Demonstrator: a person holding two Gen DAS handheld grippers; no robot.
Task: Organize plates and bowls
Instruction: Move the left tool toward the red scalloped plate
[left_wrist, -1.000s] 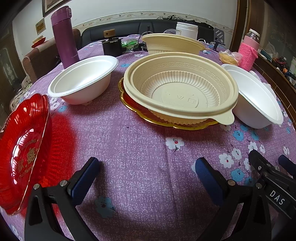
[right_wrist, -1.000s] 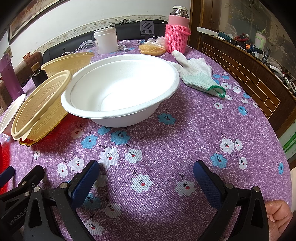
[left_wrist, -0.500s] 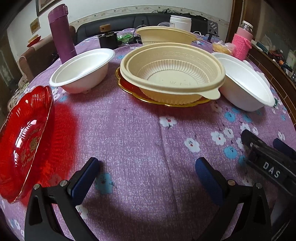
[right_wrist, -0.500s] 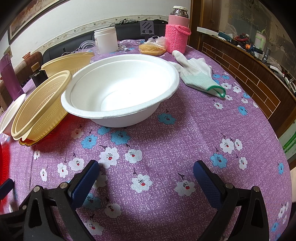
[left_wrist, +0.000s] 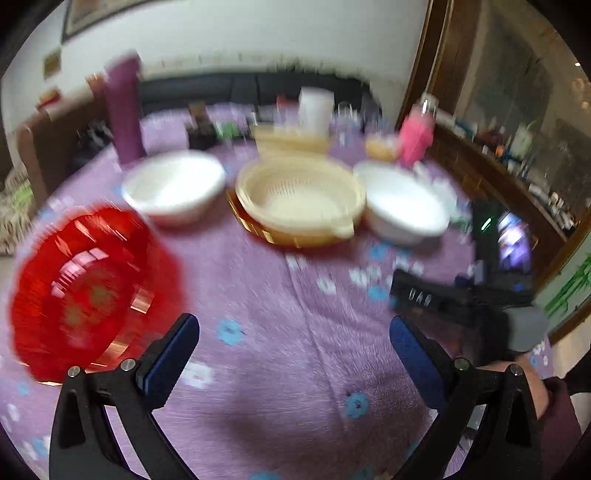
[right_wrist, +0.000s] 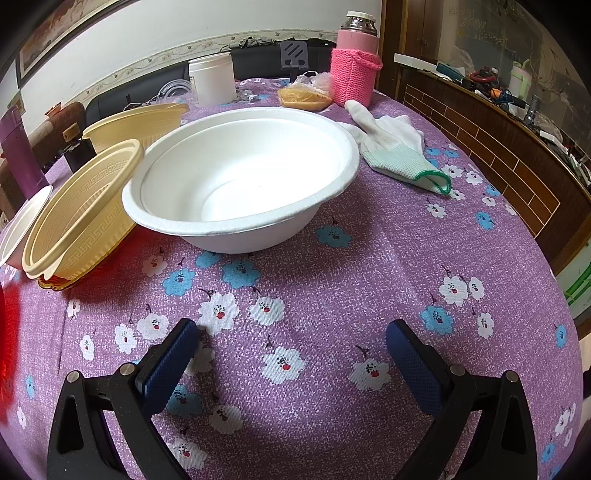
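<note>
On the floral purple surface (right_wrist: 332, 295), a white bowl (right_wrist: 240, 177) stood directly ahead of the right hand-held gripper (right_wrist: 291, 354), whose jaws were spread and empty. A beige bowl (right_wrist: 81, 214) sat on a gold-rimmed plate beside it. The left hand-held gripper (left_wrist: 293, 350), likewise spread and empty, was near a red plate (left_wrist: 92, 291); that view was blurred.

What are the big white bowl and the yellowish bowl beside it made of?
The white bowl looks like matte foam or moulded pulp: a thick, soft, grainy rim with no shine. The cream bowl looks like thin moulded plastic: slightly glossy, with ribbed walls and a crisp embossed key pattern on its rim.
</note>
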